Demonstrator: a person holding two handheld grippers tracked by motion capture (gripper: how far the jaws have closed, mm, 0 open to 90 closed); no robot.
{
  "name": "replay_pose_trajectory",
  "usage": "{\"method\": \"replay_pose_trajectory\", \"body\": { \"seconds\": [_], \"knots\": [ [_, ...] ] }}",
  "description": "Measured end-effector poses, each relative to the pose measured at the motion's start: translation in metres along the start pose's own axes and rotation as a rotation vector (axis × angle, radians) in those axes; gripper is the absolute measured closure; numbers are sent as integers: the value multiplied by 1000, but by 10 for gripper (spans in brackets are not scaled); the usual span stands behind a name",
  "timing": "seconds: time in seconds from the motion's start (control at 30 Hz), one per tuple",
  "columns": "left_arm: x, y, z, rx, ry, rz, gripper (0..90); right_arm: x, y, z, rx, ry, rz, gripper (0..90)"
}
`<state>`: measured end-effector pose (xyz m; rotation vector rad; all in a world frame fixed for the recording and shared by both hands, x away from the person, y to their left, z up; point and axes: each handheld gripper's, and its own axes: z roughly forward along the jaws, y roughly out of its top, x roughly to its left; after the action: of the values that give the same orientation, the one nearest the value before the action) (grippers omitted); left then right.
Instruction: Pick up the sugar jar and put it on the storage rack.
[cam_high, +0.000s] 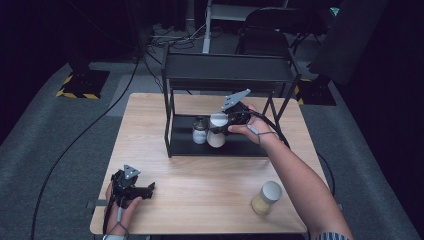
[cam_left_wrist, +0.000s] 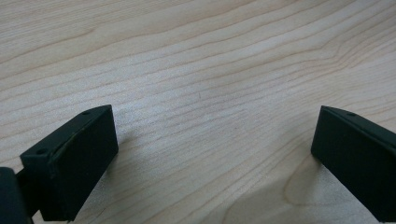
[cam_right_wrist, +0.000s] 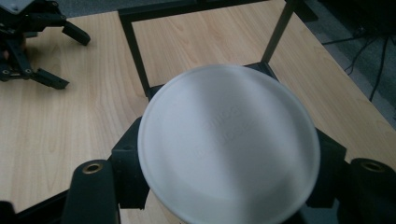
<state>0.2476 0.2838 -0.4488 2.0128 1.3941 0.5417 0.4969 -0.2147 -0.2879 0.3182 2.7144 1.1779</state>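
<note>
My right tongs (cam_high: 220, 125) are clamping a white-lidded jar (cam_high: 217, 131) at the rack's (cam_high: 172, 125) lower shelf; left tongs (cam_high: 142, 191) are resting released on the bench (cam_high: 200, 185); one jar (cam_high: 199, 131) is shelved; another jar (cam_high: 266, 198) is awaiting pickup.

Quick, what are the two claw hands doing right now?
Left gripper: open, holding nothing, resting on the table.
Right gripper: shut on a white-lidded jar at the black shelf.

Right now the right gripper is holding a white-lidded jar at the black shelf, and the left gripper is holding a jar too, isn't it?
Not quite. The right gripper does clamp the white-lidded jar at the black shelf, but the left gripper holds nothing: the left gripper view shows its jaws wide apart over bare table.
</note>
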Motion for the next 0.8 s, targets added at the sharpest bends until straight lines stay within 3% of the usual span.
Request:
{"method": "replay_pose_trajectory", "body": {
  "seconds": [0.37,0.8],
  "knots": [
    [0,0,0,0,0,0,5,-17,-10,15,34,-37,39,341],
    [0,0,0,-1,1,-2,5,-28,-23,32,54,-36,83,341]
  ]
}}
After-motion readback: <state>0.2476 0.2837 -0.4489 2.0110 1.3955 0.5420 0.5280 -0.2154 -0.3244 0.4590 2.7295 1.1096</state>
